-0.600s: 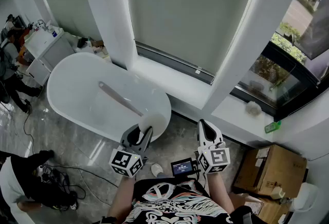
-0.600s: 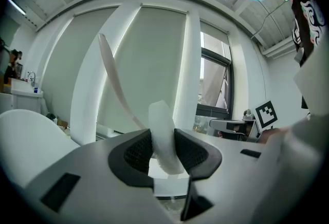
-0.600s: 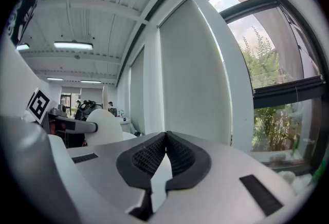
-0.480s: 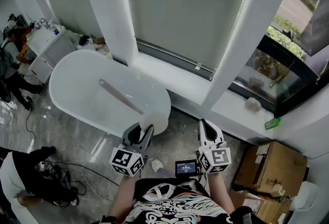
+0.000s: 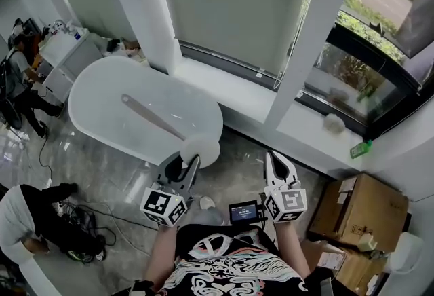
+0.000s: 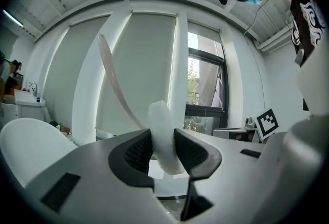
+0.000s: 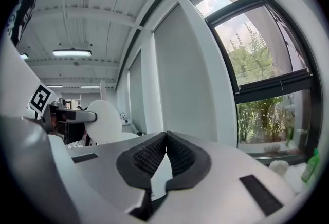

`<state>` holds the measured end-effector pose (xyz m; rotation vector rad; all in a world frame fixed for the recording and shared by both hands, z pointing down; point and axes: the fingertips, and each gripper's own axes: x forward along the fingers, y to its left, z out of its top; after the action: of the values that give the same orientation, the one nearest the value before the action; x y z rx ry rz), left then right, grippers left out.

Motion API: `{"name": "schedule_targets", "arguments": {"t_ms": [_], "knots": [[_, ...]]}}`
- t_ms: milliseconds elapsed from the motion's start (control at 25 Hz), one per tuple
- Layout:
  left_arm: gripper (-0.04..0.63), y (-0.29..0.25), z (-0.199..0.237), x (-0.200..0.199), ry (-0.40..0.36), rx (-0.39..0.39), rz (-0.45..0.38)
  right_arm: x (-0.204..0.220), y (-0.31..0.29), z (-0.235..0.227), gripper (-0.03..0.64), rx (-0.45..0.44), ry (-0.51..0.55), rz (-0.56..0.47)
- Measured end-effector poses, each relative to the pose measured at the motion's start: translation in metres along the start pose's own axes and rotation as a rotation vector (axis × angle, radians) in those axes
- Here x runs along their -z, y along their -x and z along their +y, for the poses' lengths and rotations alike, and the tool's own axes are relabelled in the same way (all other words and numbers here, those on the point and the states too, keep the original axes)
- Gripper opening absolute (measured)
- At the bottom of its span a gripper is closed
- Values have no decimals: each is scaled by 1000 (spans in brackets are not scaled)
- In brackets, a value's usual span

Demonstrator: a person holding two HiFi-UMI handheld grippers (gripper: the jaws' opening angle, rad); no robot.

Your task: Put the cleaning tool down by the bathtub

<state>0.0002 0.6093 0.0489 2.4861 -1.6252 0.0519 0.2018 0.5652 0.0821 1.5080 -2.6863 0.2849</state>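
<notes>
One white bathtub point(image 5: 102, 87) stands at the left. The single cleaning tool point(image 5: 163, 126) is held up off the floor point(image 5: 122, 182). In the head view its long handle slants across the tub, and its round white pad point(image 5: 201, 150) shows at the tub's near rim. The left hand-held gripper point(image 5: 184, 169) is clamped on that pad, its jaws partly apart and pressing on both faces. Just to its right, the right hand-held gripper point(image 5: 277, 164) has its jaws closed tip to tip with nothing between them. There are two hand-held grippers in all.
</notes>
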Motion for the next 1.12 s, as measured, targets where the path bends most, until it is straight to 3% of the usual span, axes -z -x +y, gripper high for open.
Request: {"name": "schedule_targets", "arguments": {"t_ms": [640,1120], "knots": [[132,-64,28,-13,-8,-21,-26,-25,-45,-37,28,-9,34,-41],[132,-188,126,-33,5,41,-26,-48,-198,-72,26,37,59,-22]]}}
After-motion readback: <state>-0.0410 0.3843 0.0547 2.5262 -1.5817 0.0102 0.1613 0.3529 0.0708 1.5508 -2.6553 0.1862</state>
